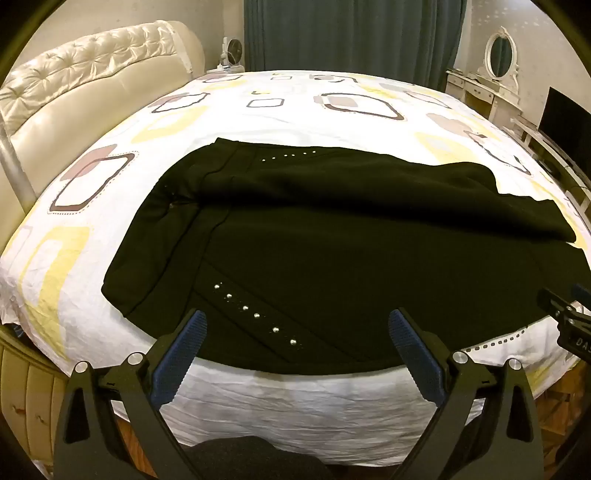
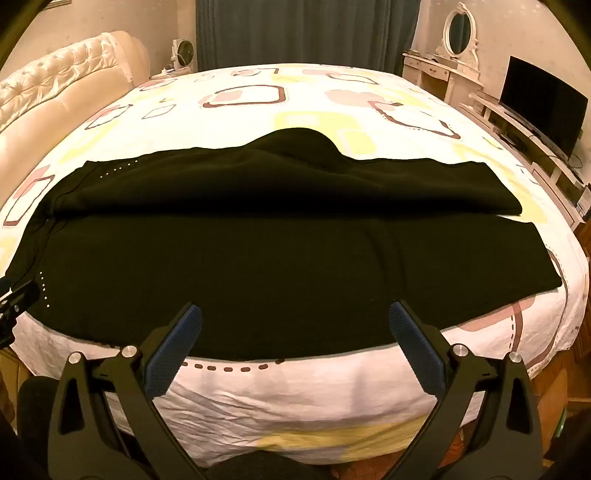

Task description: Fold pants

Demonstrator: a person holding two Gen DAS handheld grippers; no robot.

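Black pants (image 1: 314, 251) with rows of silver studs lie spread flat across the bed, waist to the left and leg ends to the right; they also fill the right wrist view (image 2: 258, 258). The two legs lie side by side, the far one partly bunched. My left gripper (image 1: 297, 321) is open and empty, hovering over the near edge by the waist studs. My right gripper (image 2: 293, 314) is open and empty over the near leg's edge. Each gripper shows at the side of the other's view, the right one (image 1: 565, 306) and the left one (image 2: 14, 299).
The bed (image 1: 295, 96) has a white sheet with yellow and brown squares. A cream tufted headboard (image 1: 74, 85) stands left. A dresser with an oval mirror (image 2: 458, 33) and a TV (image 2: 543, 107) stand right. Dark curtains hang behind.
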